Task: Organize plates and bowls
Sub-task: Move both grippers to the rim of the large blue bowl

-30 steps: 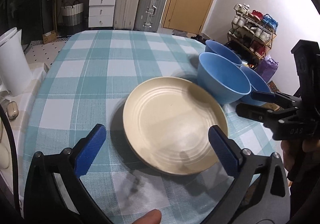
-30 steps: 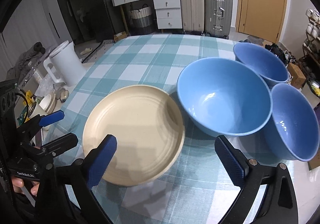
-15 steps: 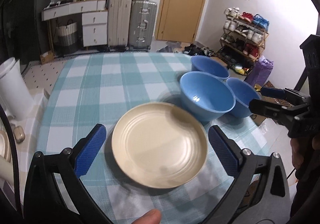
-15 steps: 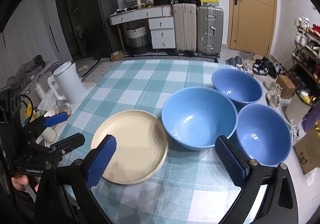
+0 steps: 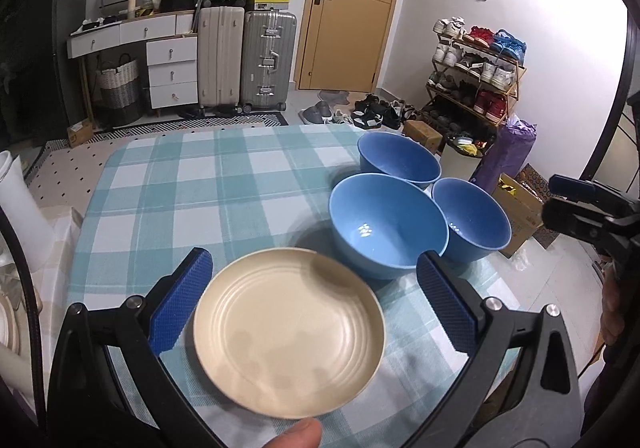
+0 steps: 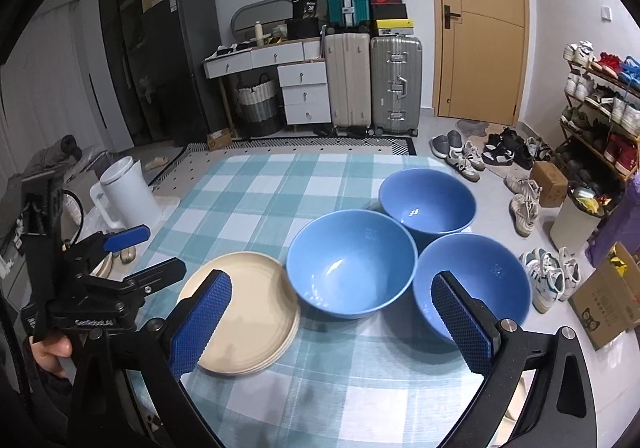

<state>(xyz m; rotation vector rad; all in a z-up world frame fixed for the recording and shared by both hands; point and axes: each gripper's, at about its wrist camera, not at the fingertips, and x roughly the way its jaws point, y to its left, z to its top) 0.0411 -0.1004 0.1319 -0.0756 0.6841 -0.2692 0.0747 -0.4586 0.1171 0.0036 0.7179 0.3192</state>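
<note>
A cream ribbed plate (image 5: 288,332) lies on the checked tablecloth at the near edge; in the right wrist view the plate (image 6: 240,312) shows layered rims, like a small stack. Three blue bowls stand upright and touching to its right: a middle bowl (image 5: 384,224) (image 6: 352,260), a far bowl (image 5: 400,160) (image 6: 428,200) and a right bowl (image 5: 472,224) (image 6: 476,280). My left gripper (image 5: 312,260) (image 6: 166,250) hangs open above the plate, holding nothing. My right gripper (image 6: 330,280) (image 5: 560,204) is open above the middle bowl, also holding nothing.
The table (image 6: 280,184) has a teal and white checked cloth; its right edge runs just past the bowls. A white jug (image 6: 128,192) stands on a side surface to the left. Suitcases (image 6: 372,80), a shoe rack (image 5: 476,76) and a cardboard box (image 6: 608,304) stand around on the floor.
Both grippers have pulled back and risen from the table, so plate and bowls look smaller and lower. The dishes have not moved. Both stay open.
</note>
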